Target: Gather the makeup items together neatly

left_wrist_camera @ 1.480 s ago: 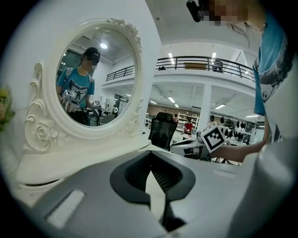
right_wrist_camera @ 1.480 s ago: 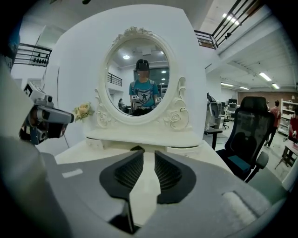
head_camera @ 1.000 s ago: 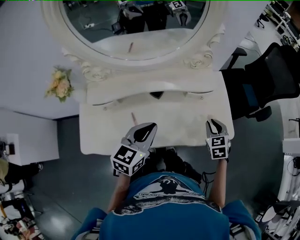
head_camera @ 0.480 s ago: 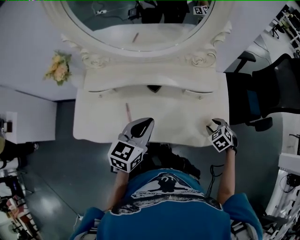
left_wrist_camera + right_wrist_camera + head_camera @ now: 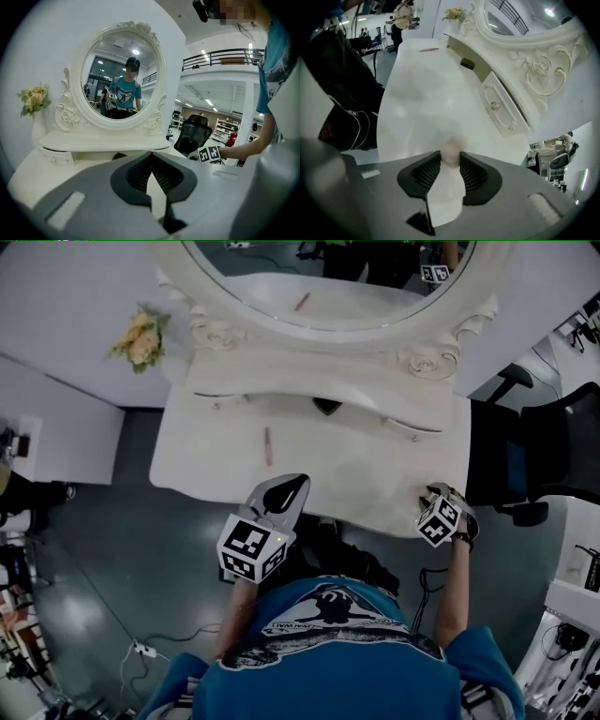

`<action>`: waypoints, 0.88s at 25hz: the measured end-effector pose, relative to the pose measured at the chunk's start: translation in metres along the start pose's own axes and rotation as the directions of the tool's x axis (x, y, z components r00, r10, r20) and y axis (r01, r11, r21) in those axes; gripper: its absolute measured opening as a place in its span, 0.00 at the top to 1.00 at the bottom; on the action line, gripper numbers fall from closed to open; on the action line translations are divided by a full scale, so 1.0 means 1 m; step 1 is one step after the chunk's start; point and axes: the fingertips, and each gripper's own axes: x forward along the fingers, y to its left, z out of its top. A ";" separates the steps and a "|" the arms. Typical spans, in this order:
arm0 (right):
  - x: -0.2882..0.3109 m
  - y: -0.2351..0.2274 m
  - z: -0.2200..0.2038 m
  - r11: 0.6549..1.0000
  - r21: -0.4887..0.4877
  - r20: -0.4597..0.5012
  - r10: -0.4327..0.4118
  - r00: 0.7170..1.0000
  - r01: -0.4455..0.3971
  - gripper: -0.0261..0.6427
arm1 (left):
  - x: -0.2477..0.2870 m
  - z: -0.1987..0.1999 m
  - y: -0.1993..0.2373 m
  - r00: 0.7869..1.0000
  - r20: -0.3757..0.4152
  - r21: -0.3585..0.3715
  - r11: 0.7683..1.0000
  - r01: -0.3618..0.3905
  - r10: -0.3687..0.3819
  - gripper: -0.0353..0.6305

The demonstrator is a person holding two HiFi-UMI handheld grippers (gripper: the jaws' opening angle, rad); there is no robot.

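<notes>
A pink makeup pencil (image 5: 267, 445) lies on the left of the white dressing table (image 5: 375, 474); the right gripper view shows the pencil (image 5: 429, 49) far off. A small dark item (image 5: 326, 406) sits under the mirror shelf. My right gripper (image 5: 431, 495) points down at the table's right front corner. Its jaws have just been closing, and a small pale pink round item (image 5: 451, 149), blurred, sits between the tips of the right gripper (image 5: 450, 158), touching both. My left gripper (image 5: 298, 481) hovers at the front edge, shut and empty, and the left gripper (image 5: 151, 154) faces the mirror.
An oval mirror (image 5: 328, 282) in a carved frame stands at the back over a shelf with drawers (image 5: 501, 110). Flowers (image 5: 141, 334) stand at the back left. A black office chair (image 5: 553, 446) is to the right of the table. The person's dark trousers (image 5: 342, 84) are by the front edge.
My right gripper has rolled and tipped from pointing forward to pointing down at the right front corner. The left gripper has barely shifted. The head view has swung, so the table sits differently in frame.
</notes>
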 end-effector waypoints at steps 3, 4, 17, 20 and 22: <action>-0.009 0.001 0.005 0.998 0.069 0.036 -0.001 0.999 -0.002 0.78 | -0.012 -0.008 0.006 0.999 -0.006 -0.017 0.999 -0.041 0.041 0.93; -0.013 0.002 0.009 0.996 0.091 0.055 -0.001 0.998 -0.005 0.78 | -0.015 -0.011 0.009 0.999 -0.008 -0.023 0.998 -0.052 0.051 0.93; -0.044 0.009 0.153 0.963 0.271 0.319 -0.090 0.944 0.001 0.78 | -0.065 -0.011 0.062 0.993 0.011 -0.044 0.992 -0.117 0.117 0.93; -0.049 0.019 0.194 0.971 0.240 0.358 -0.080 0.930 -0.008 0.78 | -0.076 -0.007 0.080 0.993 0.019 -0.034 0.993 -0.117 0.118 0.93; -0.053 0.027 0.218 0.976 0.217 0.376 -0.075 0.923 -0.009 0.78 | -0.083 -0.004 0.090 0.993 0.022 -0.024 0.993 -0.113 0.113 0.93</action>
